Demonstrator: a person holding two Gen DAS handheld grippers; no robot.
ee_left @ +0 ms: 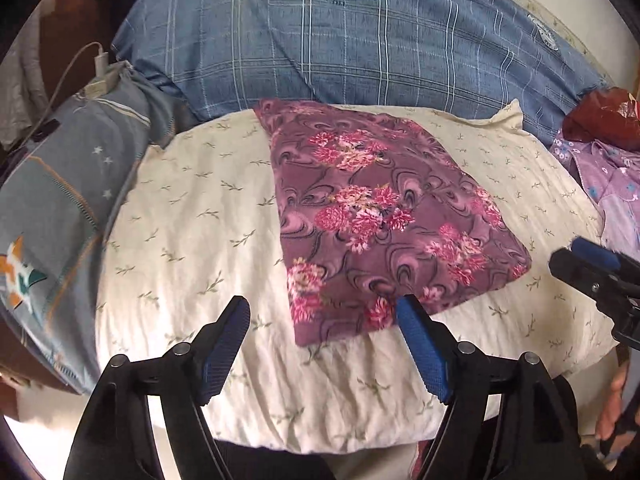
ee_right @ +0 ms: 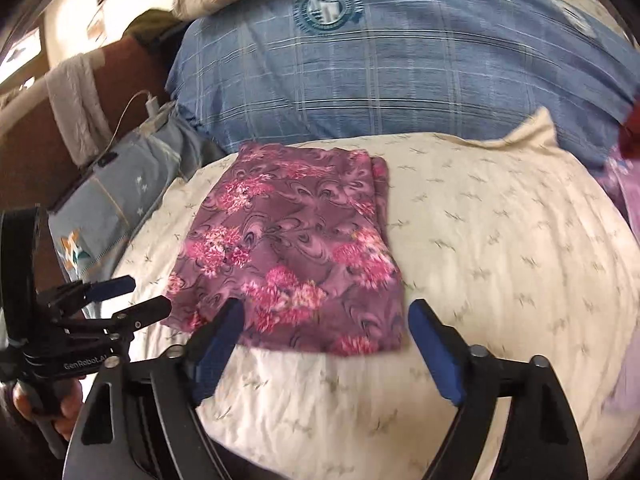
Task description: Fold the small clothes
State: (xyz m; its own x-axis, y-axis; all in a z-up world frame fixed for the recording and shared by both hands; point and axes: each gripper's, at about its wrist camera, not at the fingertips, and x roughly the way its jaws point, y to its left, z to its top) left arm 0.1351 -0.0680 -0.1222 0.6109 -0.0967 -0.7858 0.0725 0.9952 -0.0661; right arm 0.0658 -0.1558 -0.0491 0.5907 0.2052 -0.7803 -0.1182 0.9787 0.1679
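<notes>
A purple floral garment (ee_left: 380, 216) lies folded into a flat rectangle on a cream pillow (ee_left: 192, 240); it also shows in the right wrist view (ee_right: 292, 256). My left gripper (ee_left: 324, 312) is open and empty, just in front of the garment's near edge. My right gripper (ee_right: 326, 316) is open and empty, its jaws wide at the garment's near edge. The right gripper also shows in the left wrist view (ee_left: 580, 256) at the right of the pillow. The left gripper also shows in the right wrist view (ee_right: 136, 296) at the garment's left corner.
A blue plaid quilt (ee_left: 360, 48) lies behind the pillow. A grey-blue pillow (ee_left: 60, 200) with a charger and cable (ee_left: 100, 60) lies at the left. A lilac floral garment (ee_left: 612, 184) and a red bag (ee_left: 600, 116) lie at the right.
</notes>
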